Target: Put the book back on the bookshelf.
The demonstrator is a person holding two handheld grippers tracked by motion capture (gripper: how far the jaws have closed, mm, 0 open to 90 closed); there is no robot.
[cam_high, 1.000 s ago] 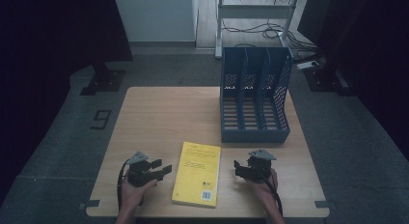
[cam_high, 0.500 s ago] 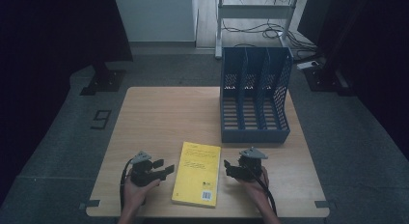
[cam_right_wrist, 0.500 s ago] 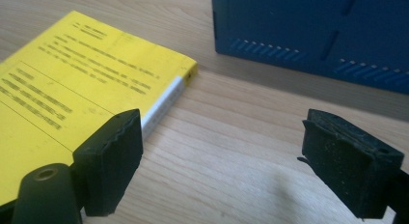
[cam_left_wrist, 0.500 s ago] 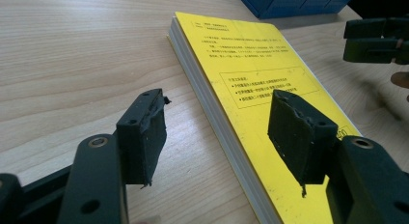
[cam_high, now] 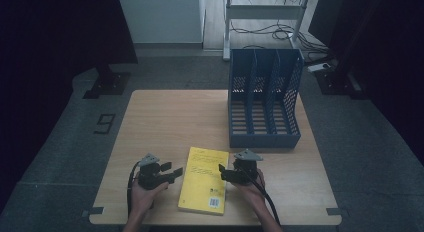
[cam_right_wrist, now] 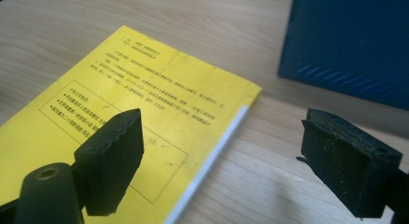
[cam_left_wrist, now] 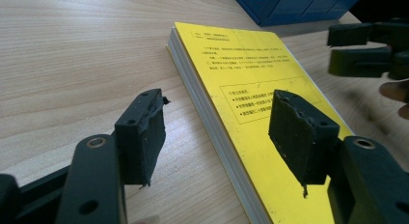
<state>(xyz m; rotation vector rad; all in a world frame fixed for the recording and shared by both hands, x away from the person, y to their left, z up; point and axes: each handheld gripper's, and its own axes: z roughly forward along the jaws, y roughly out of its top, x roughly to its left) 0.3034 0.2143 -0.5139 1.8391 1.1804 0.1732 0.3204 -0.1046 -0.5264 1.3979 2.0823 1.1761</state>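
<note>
Here the wooden surface carried a blue three-slot file rack at its far right, its slots open and nothing visible in them, and a yellow paperback book lying flat near the person's edge, well apart from the rack. The book lay between the two tools: the left hand-held gripper sat just beside its left long edge, jaws spread wide and holding nothing, and in the left gripper view those jaws straddled the stacked page edges without touching them. The right hand-held gripper hovered at the book's right edge, likewise released, and its own view showed one pad over the cover and the other out over bare wood. The step in hand looked like the approach to a two-sided pickup, probably to stand the book in the rack. The next move would call for getting a jaw under an edge, since the book lay flush on the wood, then pinching the cover and pages together so they would not fan open.
</note>
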